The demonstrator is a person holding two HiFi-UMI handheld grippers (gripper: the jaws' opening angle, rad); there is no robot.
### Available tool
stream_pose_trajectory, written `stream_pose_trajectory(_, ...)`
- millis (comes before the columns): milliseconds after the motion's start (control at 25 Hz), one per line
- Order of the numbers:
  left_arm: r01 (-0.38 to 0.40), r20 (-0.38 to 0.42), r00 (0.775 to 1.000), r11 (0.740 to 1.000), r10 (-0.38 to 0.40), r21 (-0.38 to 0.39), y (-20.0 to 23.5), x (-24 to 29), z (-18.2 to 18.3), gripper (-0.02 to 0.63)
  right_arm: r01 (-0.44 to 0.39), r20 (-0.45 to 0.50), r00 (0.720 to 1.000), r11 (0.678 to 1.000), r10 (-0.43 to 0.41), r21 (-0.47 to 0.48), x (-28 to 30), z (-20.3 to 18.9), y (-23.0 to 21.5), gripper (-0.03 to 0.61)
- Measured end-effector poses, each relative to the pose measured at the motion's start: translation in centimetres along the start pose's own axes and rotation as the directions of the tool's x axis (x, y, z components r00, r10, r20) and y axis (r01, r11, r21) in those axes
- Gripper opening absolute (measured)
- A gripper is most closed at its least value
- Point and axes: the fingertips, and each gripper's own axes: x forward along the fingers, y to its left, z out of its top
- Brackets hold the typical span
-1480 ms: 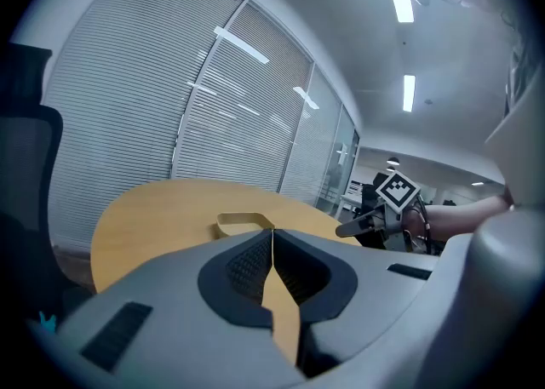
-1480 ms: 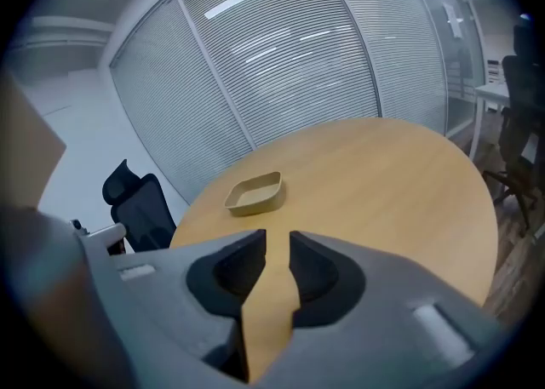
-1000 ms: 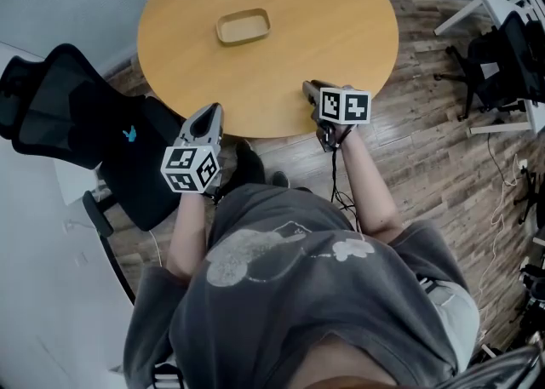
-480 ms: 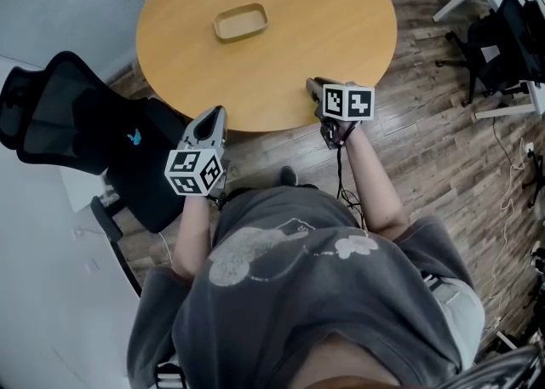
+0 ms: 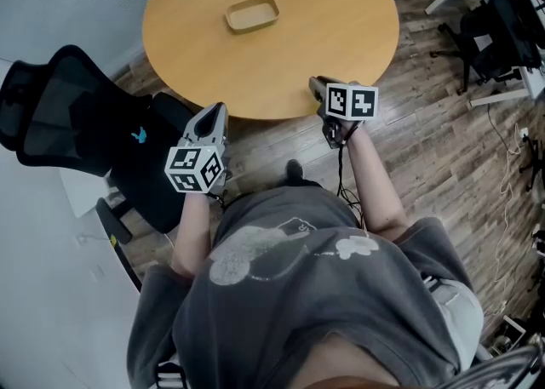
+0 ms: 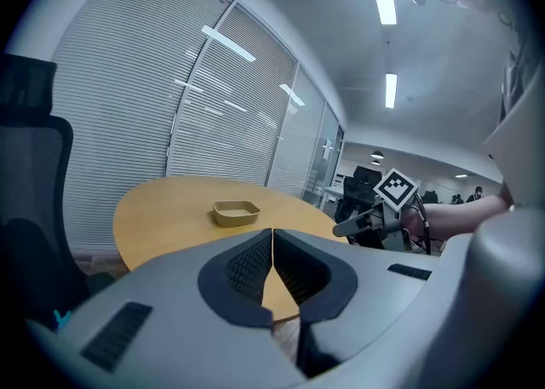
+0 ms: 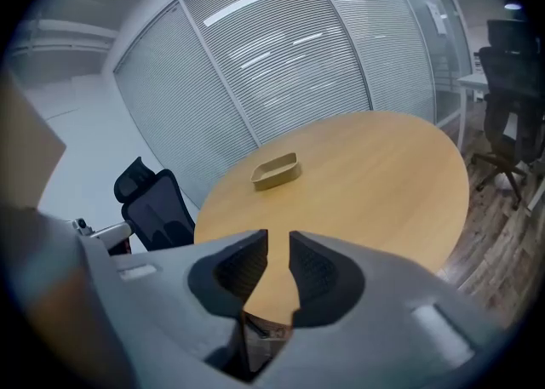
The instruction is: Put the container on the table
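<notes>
Since a second ago the container (image 5: 252,14) sits a little higher and further right in the head view, and the near rim of the bench (image 5: 341,47) has drawn up with it; both grippers hang about where they were.

It is a shallow tan tray with rounded corners, lying flat and upright on the round wooden bench, toward the far side and left of the middle. Nothing touches it, and both grippers are well apart from it.

At the near rim, the right gripper (image 5: 313,83) hovers just over the bench edge. Its fingers (image 7: 247,264) stand slightly apart with a narrow gap, through which only the bench top shows; they hold nothing. The left gripper (image 5: 216,110) hangs just short of the rim, over the wooden floor (image 5: 426,157). Its fingers (image 6: 251,264) are closed tip to tip, with nothing between them.

A black office chair (image 5: 77,123) stands close to the bench on the person's left. Behind the bench, the gripper views show a wall of slatted blinds (image 7: 298,55).
</notes>
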Motion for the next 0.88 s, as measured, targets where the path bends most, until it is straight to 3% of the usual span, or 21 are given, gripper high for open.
stream_pose_trajectory(280,0.046,0.016,0.999,0.999,-0.046,0.003,1.6,-3.6,-0.6,0.0,0.046,0.04,0.998,0.998,-0.048,0.045,-1.2,-2.3,3.3,0.072)
stream_pose_trajectory(320,0.052,0.015,0.999,0.999,-0.052,0.007,1.8,-4.2,-0.8,-0.002,0.058,0.043,0.997,0.997,-0.06,0.043,-1.4,-2.6,3.8,0.063)
stream_pose_trajectory(360,0.058,0.014,0.998,0.998,-0.058,0.01,2.0,-4.8,-0.9,-0.002,0.073,0.045,0.996,0.996,-0.075,0.041,-1.6,-3.0,4.3,0.004)
stream_pose_trajectory(520,0.083,0.016,0.996,0.997,-0.083,0.011,2.9,-7.0,-1.5,-0.002,0.116,0.054,0.991,0.992,-0.118,0.047,-2.3,-4.6,6.1,0.002)
stream_pose_trajectory(880,0.128,0.031,0.991,0.991,-0.129,0.028,4.5,-12.0,-2.2,-0.001,0.115,0.078,0.99,0.992,-0.119,0.06,-3.7,-8.3,11.6,0.0)
